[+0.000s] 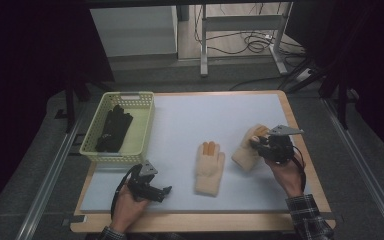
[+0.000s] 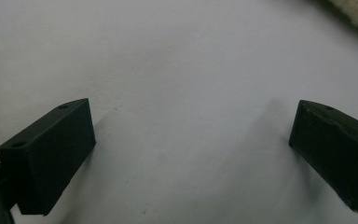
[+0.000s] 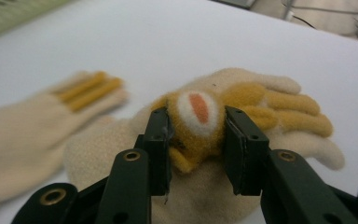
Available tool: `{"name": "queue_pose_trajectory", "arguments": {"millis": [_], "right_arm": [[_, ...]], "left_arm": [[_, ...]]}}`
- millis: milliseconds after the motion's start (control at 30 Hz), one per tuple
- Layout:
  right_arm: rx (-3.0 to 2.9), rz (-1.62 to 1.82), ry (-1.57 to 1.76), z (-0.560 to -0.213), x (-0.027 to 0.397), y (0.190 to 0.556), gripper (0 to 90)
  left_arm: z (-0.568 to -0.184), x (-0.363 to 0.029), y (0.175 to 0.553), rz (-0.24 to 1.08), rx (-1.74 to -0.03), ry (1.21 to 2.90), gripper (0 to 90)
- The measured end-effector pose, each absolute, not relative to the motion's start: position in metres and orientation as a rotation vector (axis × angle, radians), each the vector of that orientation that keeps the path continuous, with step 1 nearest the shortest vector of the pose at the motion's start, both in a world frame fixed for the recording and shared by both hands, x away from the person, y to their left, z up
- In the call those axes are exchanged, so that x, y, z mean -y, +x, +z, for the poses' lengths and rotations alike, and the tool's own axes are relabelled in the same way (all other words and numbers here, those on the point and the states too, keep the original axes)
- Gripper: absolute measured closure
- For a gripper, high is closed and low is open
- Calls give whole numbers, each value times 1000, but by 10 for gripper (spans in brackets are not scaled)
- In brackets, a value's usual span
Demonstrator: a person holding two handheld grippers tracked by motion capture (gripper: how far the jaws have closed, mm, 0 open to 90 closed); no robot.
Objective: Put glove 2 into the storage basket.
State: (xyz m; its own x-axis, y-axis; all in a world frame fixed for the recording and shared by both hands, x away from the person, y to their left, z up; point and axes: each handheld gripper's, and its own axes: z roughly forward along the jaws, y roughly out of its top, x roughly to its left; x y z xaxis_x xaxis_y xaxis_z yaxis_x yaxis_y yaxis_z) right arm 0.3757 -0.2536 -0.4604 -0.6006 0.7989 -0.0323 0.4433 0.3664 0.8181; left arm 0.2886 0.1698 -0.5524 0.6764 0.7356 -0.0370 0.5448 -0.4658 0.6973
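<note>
Two cream knitted gloves with orange fingers lie on the white mat. My right gripper point(image 1: 256, 143) is at the right side of the table, shut on the right glove point(image 1: 244, 154). In the right gripper view the jaws of the right gripper point(image 3: 196, 135) pinch an orange and white patch on that glove point(image 3: 265, 100), bunching the fabric. The other glove point(image 1: 209, 167) lies flat at the centre, blurred at the left in the right gripper view point(image 3: 32, 126). My left gripper point(image 1: 164, 192) rests near the front left, open, its jaws wide apart over bare mat point(image 2: 191, 149).
A pale yellow basket point(image 1: 128, 94) stands at the back left and holds black gloves point(image 1: 114, 129). The white mat point(image 1: 210, 115) covers most of the wooden table. Metal rails run along both sides of the table, and cables lie on the floor beyond.
</note>
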Motion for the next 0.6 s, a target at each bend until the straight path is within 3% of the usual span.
{"name": "queue_pose_trajectory", "arguments": {"millis": [300, 600], "right_arm": [[-2341, 1258, 864, -438, 210, 341, 630], [-2501, 1201, 659, -461, 153, 342, 628]], "left_arm": [[-553, -170, 289, 352, -982, 2185, 4], [-553, -170, 289, 352, -982, 2185, 4]]}}
